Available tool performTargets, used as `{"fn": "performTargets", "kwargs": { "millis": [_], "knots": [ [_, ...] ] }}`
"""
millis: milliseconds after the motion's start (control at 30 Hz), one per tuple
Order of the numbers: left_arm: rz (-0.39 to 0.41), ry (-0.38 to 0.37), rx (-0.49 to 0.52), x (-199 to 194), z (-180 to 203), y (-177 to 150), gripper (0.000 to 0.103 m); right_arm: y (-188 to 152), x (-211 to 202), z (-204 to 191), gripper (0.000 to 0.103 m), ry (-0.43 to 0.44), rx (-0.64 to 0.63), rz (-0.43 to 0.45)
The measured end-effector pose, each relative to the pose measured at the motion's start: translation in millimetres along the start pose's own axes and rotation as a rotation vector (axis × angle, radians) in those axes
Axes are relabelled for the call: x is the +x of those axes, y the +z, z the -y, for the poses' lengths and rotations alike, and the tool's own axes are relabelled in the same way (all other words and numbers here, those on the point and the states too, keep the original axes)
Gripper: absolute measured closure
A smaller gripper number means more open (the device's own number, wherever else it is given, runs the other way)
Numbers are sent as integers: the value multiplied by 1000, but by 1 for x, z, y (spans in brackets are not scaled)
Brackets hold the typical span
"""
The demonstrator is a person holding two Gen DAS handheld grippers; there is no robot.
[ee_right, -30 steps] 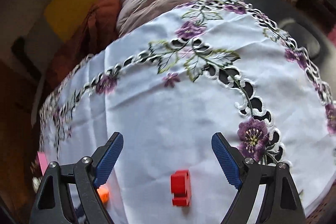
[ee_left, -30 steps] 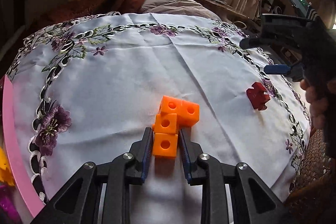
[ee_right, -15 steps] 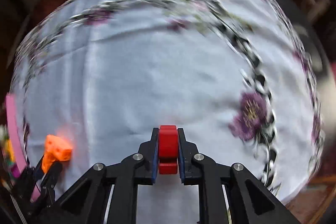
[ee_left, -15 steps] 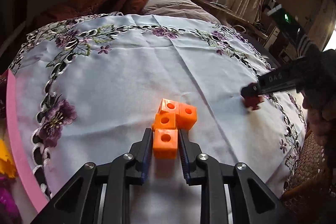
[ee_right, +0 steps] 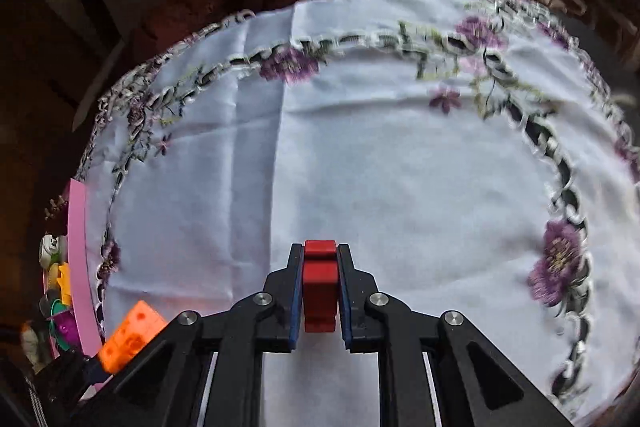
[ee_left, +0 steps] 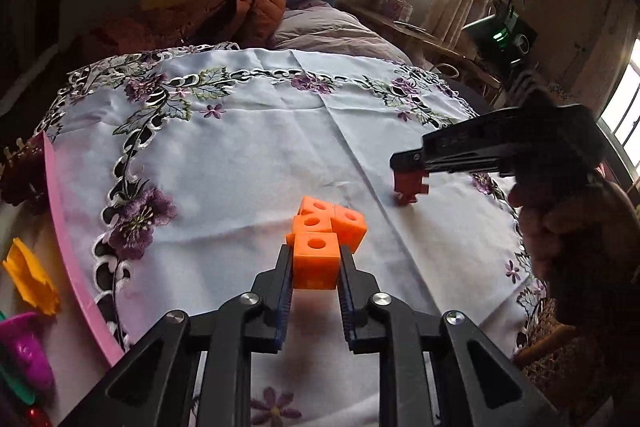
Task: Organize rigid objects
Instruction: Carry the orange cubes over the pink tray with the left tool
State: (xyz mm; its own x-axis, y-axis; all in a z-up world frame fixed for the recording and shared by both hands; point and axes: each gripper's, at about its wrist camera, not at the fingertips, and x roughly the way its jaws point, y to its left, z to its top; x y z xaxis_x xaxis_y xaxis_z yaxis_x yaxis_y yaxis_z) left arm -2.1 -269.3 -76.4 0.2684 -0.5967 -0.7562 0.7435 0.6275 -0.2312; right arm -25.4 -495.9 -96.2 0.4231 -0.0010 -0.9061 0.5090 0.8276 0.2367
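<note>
A pink tray of small toys sits at the far left. The left gripper clamps the nearest cube of an orange block piece, seemingly lifted slightly off the embroidered tablecloth. To its right, the right gripper pinches 1 red block between its pads.

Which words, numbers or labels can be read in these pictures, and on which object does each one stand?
Raised marking on the side of the right gripper: too faint to read.
Orange block, red piece, tablecloth: no text visible.
</note>
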Motion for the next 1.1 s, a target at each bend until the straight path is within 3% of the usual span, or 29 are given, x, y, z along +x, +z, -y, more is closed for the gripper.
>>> {"fn": "performTargets", "kwargs": {
  "millis": [267,667,1100],
  "knots": [
    [-5,6,-36,-9,-7,-12,83,-2,14,-10,87,-62,-61,-35],
    [84,25,-32,-46,-6,-3,83,-4,18,-11,83,-57,-62,-51],
    [155,104,-83,-87,-31,-2,83,-5,21,-23,83,-104,-139,-40]
  ]
}}
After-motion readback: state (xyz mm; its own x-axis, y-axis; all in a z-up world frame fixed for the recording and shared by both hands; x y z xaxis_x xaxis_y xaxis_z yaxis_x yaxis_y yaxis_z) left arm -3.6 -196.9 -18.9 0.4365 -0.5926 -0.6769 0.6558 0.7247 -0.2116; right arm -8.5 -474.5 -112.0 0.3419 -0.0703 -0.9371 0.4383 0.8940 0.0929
